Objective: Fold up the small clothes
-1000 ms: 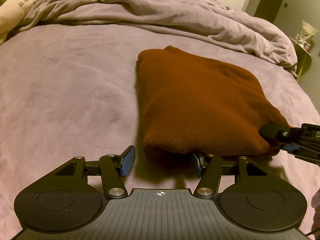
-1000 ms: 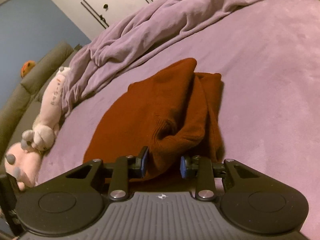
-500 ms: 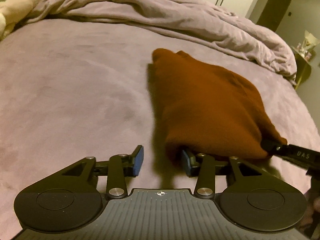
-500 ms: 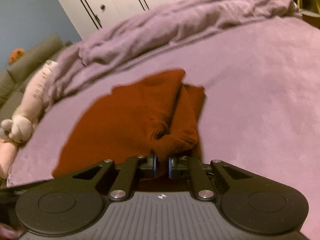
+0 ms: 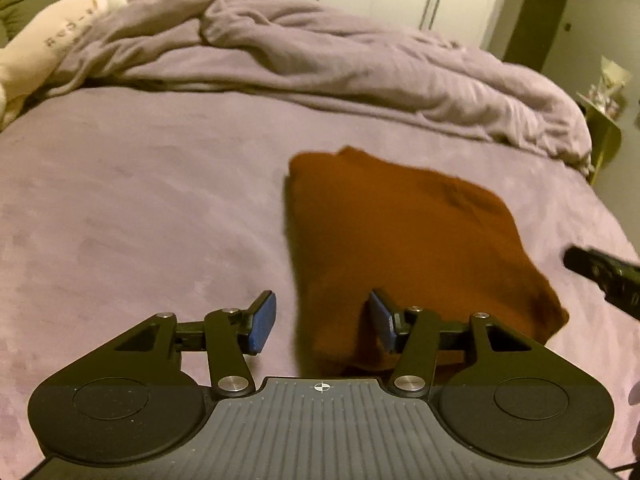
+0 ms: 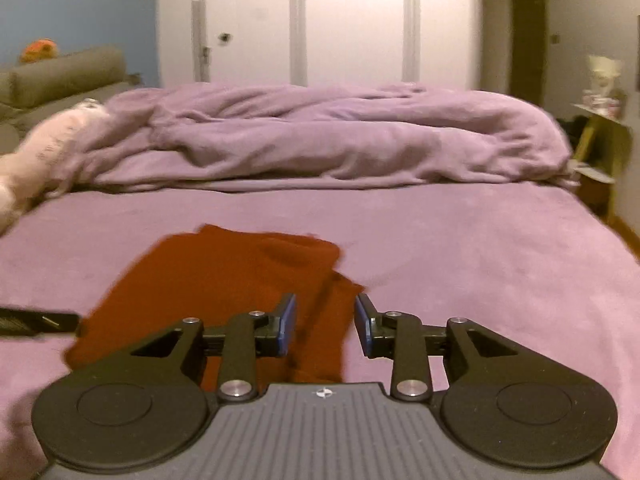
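On the bed [image 5: 140, 208] the sweater [image 5: 404, 248] lies folded, at 1 o'clock from my left gripper [image 5: 322, 322]. My right gripper [image 6: 325, 324] sits at its 5 o'clock corner. Both have fingers spread, gripping nothing.

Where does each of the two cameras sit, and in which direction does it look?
Left wrist: on the left tool, looking along its open fingers over the folded rust-brown sweater toward the rumpled blanket; the right tool's tip shows at the right edge.
Right wrist: on the right tool, open, facing the white wardrobe.
Shared: sweater, blanket, purple bed.
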Demonstrator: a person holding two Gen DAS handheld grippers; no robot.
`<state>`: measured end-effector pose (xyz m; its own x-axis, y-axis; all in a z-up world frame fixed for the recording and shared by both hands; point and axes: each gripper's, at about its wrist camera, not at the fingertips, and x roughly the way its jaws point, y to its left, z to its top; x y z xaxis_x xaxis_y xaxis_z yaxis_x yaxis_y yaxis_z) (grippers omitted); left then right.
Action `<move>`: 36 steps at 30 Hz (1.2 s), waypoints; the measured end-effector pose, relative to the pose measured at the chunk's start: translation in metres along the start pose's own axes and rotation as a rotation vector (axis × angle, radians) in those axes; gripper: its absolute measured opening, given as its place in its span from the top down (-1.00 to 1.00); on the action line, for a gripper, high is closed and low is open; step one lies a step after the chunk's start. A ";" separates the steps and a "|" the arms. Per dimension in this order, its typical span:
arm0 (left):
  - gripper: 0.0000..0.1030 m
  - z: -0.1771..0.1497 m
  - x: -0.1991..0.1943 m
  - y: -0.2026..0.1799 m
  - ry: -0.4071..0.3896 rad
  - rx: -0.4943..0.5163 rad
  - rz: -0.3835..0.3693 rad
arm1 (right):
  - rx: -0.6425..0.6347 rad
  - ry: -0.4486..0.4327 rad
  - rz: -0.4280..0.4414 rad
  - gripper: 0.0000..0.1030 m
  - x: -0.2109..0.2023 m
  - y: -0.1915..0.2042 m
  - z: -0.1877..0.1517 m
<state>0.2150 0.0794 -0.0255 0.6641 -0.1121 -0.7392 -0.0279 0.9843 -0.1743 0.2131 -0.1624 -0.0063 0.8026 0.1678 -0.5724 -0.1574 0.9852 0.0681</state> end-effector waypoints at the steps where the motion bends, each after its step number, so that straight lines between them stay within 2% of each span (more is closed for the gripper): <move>1: -0.14 -0.004 0.002 0.000 0.005 -0.002 -0.007 | -0.015 0.007 0.036 0.40 0.003 0.003 0.000; 5: -0.23 -0.015 0.018 0.004 0.066 -0.038 -0.034 | -0.073 0.056 0.187 0.49 0.022 0.024 -0.009; 7: -0.33 -0.020 0.023 0.008 0.077 -0.041 -0.031 | -0.103 0.078 0.218 0.53 0.032 0.034 -0.016; 10: -0.33 -0.023 0.020 0.013 0.098 -0.062 -0.050 | -0.152 0.184 0.200 0.53 0.055 0.041 -0.034; 13: -0.25 -0.018 0.000 0.020 0.069 -0.106 -0.087 | -0.188 0.180 0.205 0.54 0.053 0.039 -0.037; 17: -0.29 0.000 -0.012 0.020 -0.012 -0.110 -0.056 | -0.117 0.119 0.241 0.55 0.041 0.039 -0.019; 19: -0.27 0.005 -0.002 0.018 -0.007 -0.102 -0.005 | -0.120 0.100 0.248 0.53 0.044 0.050 -0.012; 20: -0.32 0.006 0.004 0.016 -0.001 -0.092 0.014 | -0.122 0.099 0.258 0.53 0.046 0.056 -0.011; 22: -0.32 0.005 0.010 0.014 0.008 -0.091 0.021 | -0.126 0.110 0.280 0.53 0.054 0.066 -0.008; 27: -0.42 -0.004 0.021 0.014 0.024 -0.061 0.017 | -0.204 0.135 0.249 0.54 0.068 0.079 -0.031; 31: -0.56 -0.017 0.030 0.016 0.016 -0.070 -0.007 | -0.214 0.137 0.269 0.54 0.073 0.071 -0.040; 34: -0.58 -0.019 0.024 0.025 0.056 -0.161 -0.046 | -0.230 0.151 0.268 0.54 0.064 0.068 -0.033; 36: -0.55 -0.016 0.013 0.027 0.055 -0.166 -0.048 | -0.177 0.145 0.223 0.54 0.050 0.054 -0.026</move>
<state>0.2109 0.1023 -0.0505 0.6261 -0.1698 -0.7610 -0.1234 0.9421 -0.3117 0.2300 -0.1012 -0.0529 0.6487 0.3593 -0.6709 -0.4281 0.9011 0.0686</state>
